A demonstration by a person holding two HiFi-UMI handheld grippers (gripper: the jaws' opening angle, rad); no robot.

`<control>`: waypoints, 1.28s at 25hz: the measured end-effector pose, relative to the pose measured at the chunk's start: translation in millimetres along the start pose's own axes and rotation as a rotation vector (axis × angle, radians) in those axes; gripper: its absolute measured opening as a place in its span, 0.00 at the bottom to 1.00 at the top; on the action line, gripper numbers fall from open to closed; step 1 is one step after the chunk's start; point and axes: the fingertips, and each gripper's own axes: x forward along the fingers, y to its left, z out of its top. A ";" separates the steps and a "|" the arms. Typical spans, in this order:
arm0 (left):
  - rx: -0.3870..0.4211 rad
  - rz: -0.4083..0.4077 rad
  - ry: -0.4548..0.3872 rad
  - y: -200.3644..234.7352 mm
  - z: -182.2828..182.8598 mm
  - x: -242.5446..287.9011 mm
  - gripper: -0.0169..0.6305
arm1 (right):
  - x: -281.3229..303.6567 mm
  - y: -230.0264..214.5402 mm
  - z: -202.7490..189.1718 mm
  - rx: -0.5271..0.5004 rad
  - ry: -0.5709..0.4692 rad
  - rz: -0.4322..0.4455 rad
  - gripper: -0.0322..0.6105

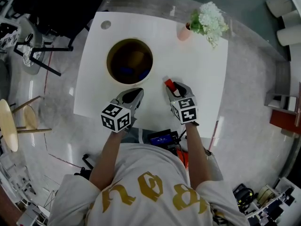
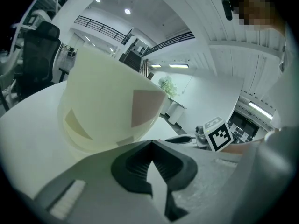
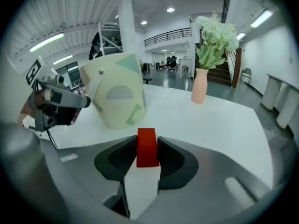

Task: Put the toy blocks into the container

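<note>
Looking at head view, container sits upper ctr w/ right gripper just lower right; left gripper view: left gripper clenched, empty; right gripper view: jaws pinch red block near tips, so fast swing could drop it short.

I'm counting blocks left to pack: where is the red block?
Head view, right of centre: the red block sits clamped between the jaws of the right gripper, just right of the container.

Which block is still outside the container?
The red block, clamped between the jaws of the right gripper. The blue block already lies inside the container.
</note>
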 end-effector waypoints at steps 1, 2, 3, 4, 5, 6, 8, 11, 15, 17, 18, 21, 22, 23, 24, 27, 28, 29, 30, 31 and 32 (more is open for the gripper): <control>-0.002 0.006 -0.008 0.3 1.5 -2.7 0.03 | -2.9 -0.3 2.6 0.037 -0.021 0.008 0.30; -0.001 0.012 -0.015 0.2 3.3 -5.3 0.03 | -6.3 -0.9 5.7 0.066 -0.039 0.014 0.30; 0.001 0.017 -0.023 0.0 5.6 -8.2 0.03 | -9.8 -1.2 9.1 0.085 -0.055 0.015 0.30; 0.002 0.021 -0.032 0.5 8.3 -11.5 0.03 | -12.6 -0.9 12.8 0.100 -0.069 0.016 0.30; 0.003 0.024 -0.039 1.8 11.1 -15.0 0.03 | -14.4 0.3 16.7 0.116 -0.083 0.019 0.30; 0.004 0.026 -0.044 3.8 13.5 -18.4 0.03 | -15.0 2.1 20.6 0.137 -0.097 0.023 0.30; 0.006 0.029 -0.051 7.7 17.2 -24.0 0.03 | -15.2 6.0 27.5 0.180 -0.121 0.032 0.30; 0.012 0.034 -0.063 11.4 22.0 -30.4 0.03 | -17.9 11.9 38.2 0.207 -0.154 0.042 0.30; 0.007 0.063 -0.078 24.2 25.0 -42.8 0.03 | -23.5 17.9 51.8 0.228 -0.197 0.048 0.30; 0.008 0.082 -0.088 30.2 28.4 -50.3 0.03 | -26.6 19.5 58.8 0.239 -0.217 0.050 0.30; 0.009 0.090 -0.095 32.7 30.6 -53.9 0.03 | -28.2 20.5 62.6 0.243 -0.228 0.050 0.30; 0.015 0.111 -0.123 38.5 38.1 -64.0 0.03 | -33.7 24.3 74.2 0.251 -0.264 0.053 0.30; 0.018 0.115 -0.136 39.7 40.7 -67.0 0.03 | -36.1 25.9 77.8 0.256 -0.278 0.056 0.30; 0.020 0.118 -0.148 40.9 43.4 -69.9 0.03 | -38.6 27.5 80.9 0.261 -0.291 0.058 0.30; 0.023 0.121 -0.158 42.2 46.2 -72.7 0.03 | -41.1 28.8 83.8 0.267 -0.303 0.059 0.30; 0.040 0.138 -0.186 46.7 56.4 -81.7 0.03 | -47.4 32.1 93.0 0.279 -0.337 0.060 0.30; 0.043 0.144 -0.198 48.1 60.5 -84.8 0.03 | -49.2 32.9 96.7 0.281 -0.348 0.061 0.30; 0.046 0.149 -0.213 49.2 64.8 -87.8 0.03 | -51.0 33.6 100.4 0.283 -0.360 0.062 0.30; 0.048 0.153 -0.229 49.8 69.1 -90.6 0.03 | -52.8 34.5 104.0 0.286 -0.373 0.064 0.30; 0.049 0.155 -0.244 50.2 73.3 -93.1 0.03 | -54.5 35.5 107.3 0.290 -0.384 0.067 0.30; 0.051 0.156 -0.257 50.2 77.3 -95.2 0.03 | -56.0 36.7 110.4 0.294 -0.395 0.071 0.30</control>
